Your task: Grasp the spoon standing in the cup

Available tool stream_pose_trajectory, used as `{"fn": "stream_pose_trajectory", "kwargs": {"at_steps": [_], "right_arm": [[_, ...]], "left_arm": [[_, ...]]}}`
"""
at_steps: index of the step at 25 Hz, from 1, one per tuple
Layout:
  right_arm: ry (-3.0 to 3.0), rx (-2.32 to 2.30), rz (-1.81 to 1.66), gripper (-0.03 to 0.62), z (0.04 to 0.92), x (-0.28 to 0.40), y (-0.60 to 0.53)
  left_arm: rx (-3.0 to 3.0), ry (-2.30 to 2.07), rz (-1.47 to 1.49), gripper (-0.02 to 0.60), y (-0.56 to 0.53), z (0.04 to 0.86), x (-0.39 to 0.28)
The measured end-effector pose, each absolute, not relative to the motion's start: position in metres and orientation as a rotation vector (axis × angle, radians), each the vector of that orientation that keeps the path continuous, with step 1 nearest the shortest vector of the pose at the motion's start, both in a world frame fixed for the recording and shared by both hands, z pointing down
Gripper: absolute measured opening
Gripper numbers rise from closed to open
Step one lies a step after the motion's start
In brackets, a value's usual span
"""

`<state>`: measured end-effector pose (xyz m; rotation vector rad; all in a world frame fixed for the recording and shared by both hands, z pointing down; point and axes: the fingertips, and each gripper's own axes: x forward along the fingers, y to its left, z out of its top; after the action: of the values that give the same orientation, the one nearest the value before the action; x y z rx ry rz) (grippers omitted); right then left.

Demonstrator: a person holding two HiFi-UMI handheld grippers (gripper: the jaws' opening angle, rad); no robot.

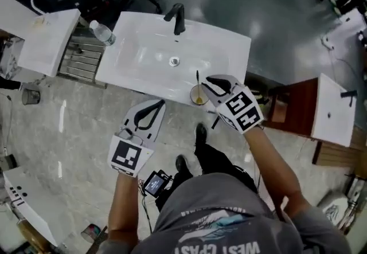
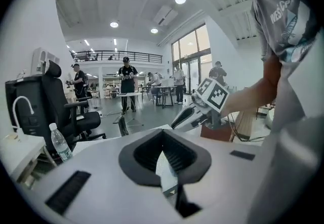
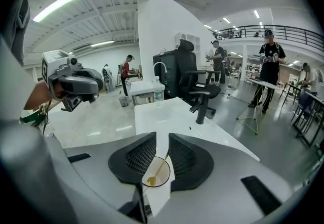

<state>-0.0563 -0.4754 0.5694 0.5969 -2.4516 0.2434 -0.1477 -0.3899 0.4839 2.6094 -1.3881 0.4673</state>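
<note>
A small glass cup (image 1: 199, 97) stands on the front rim of the white sink (image 1: 143, 46), and a thin spoon (image 1: 198, 78) stands upright in it. My right gripper (image 1: 210, 82) hovers just right of and above the cup. In the right gripper view its jaws (image 3: 162, 142) stand apart; below them are the cup (image 3: 163, 176) and the spoon (image 3: 160, 165), whose handle rises into the gap untouched by the pads. My left gripper (image 1: 161, 104) hangs in front of the sink, left of the cup, its tips (image 2: 163, 134) together on nothing.
A black faucet (image 1: 178, 18) rises at the back of the sink, with the drain (image 1: 174, 61) before it. A water bottle (image 1: 103, 33) lies at the sink's left end. Another white basin (image 1: 49, 40) sits farther left, and a dark cabinet (image 1: 298, 109) stands to the right.
</note>
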Motion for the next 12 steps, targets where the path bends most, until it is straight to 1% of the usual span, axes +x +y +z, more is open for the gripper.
{"fn": "stream_pose_trajectory", "kwargs": {"at_steps": [6, 12], "right_arm": [[-2.411, 0.523, 0.287, 0.126, 0.606, -0.065, -0.492], [-2.378, 0.47, 0.324, 0.138, 0.637, -0.071, -0.501]], "left_arm": [[2.556, -1.41, 0.474, 0.002, -0.4, 0.497, -0.152], [2.505, -1.418, 0.49, 0.002, -0.404, 0.514, -0.156]]}}
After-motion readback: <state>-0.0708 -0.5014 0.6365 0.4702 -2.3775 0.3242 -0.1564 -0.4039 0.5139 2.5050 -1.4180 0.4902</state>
